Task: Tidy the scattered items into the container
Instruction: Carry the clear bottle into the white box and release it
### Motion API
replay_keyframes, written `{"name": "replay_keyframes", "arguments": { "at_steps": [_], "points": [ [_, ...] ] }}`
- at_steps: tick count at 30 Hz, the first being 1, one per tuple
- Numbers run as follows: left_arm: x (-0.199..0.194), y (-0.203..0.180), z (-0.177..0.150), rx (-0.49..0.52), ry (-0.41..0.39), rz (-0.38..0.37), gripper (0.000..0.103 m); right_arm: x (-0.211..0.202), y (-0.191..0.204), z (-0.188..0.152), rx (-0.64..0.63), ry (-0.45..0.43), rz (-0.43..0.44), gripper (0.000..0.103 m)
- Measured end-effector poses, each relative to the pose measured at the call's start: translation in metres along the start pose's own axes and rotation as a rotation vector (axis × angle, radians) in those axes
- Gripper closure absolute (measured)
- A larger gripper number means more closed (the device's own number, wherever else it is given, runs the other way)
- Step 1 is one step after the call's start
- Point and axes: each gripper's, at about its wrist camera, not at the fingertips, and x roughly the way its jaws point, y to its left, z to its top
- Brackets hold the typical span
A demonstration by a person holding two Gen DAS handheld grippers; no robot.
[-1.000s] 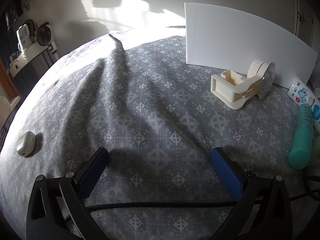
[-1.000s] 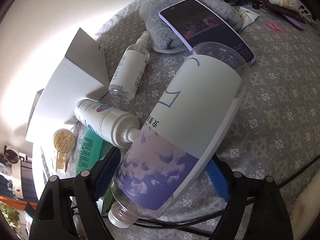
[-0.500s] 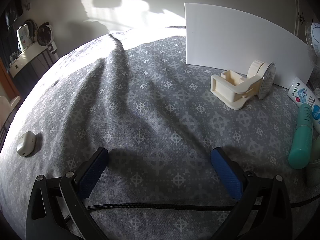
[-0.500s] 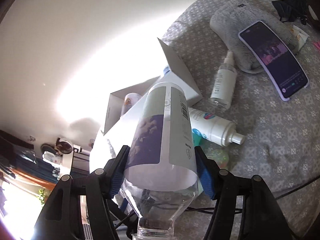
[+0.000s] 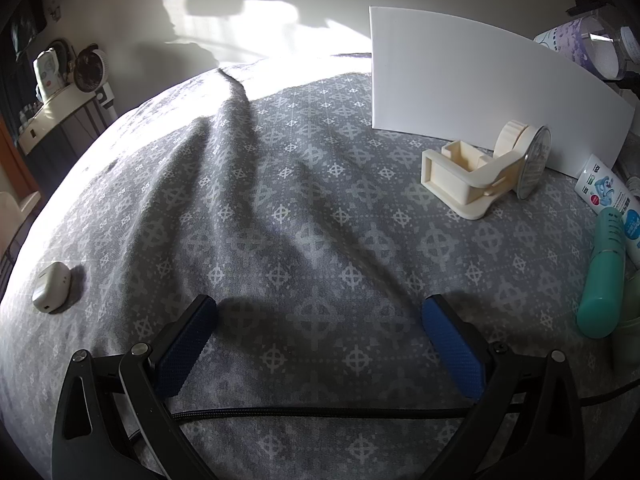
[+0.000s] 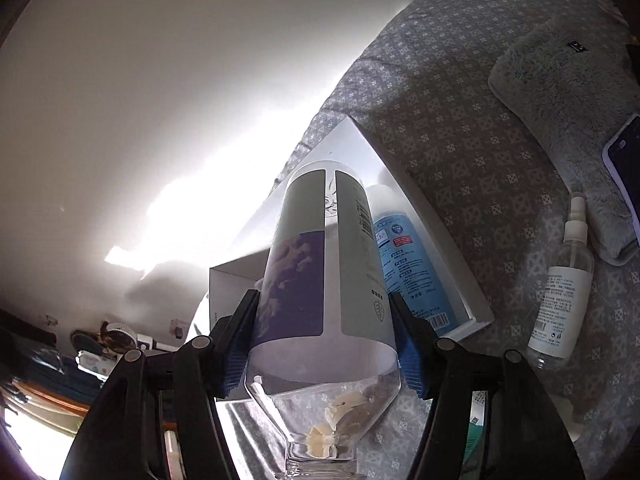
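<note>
My right gripper [image 6: 326, 320] is shut on a large clear bottle [image 6: 324, 264] with a purple and white label, both pads pressing its sides. The bottle hangs in the air, base pointing away from the camera and neck toward it, over the open white box [image 6: 476, 320]. A blue-labelled bottle [image 6: 404, 256] lies inside that box. In the left wrist view the held bottle [image 5: 580, 44] shows above the white box wall [image 5: 460, 80]. My left gripper [image 5: 320, 320] stands open and empty just over the grey patterned bedspread [image 5: 280, 200].
A small spray bottle [image 6: 560, 292], a grey fluffy pouch [image 6: 560, 92] and a phone [image 6: 624, 152] lie right of the box. Near the box wall sit a cream tape dispenser [image 5: 480, 172], a teal tube [image 5: 604, 276] and a white tube [image 5: 612, 200]. A small white case [image 5: 50, 292] lies far left.
My right gripper closed on the large bottle, lifted it off the bedspread and carried it over the white box. The left gripper has not moved.
</note>
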Motion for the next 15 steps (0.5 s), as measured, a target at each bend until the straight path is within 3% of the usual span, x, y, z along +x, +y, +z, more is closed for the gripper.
{"name": "replay_keyframes", "arguments": {
  "at_steps": [8, 12, 15],
  "points": [
    [0.0, 0.0, 0.0, 0.0, 0.0, 0.0, 0.0, -0.037, 0.042, -0.026, -0.253, -0.086, 0.092, 0.003],
    [0.0, 0.0, 0.0, -0.001, 0.0, 0.0, 0.0, -0.073, 0.041, -0.068, -0.411, -0.115, 0.094, 0.002],
    [0.0, 0.0, 0.0, -0.001, 0.0, 0.0, 0.0, -0.118, 0.021, -0.118, -0.498, -0.274, 0.073, 0.0]
  ]
}}
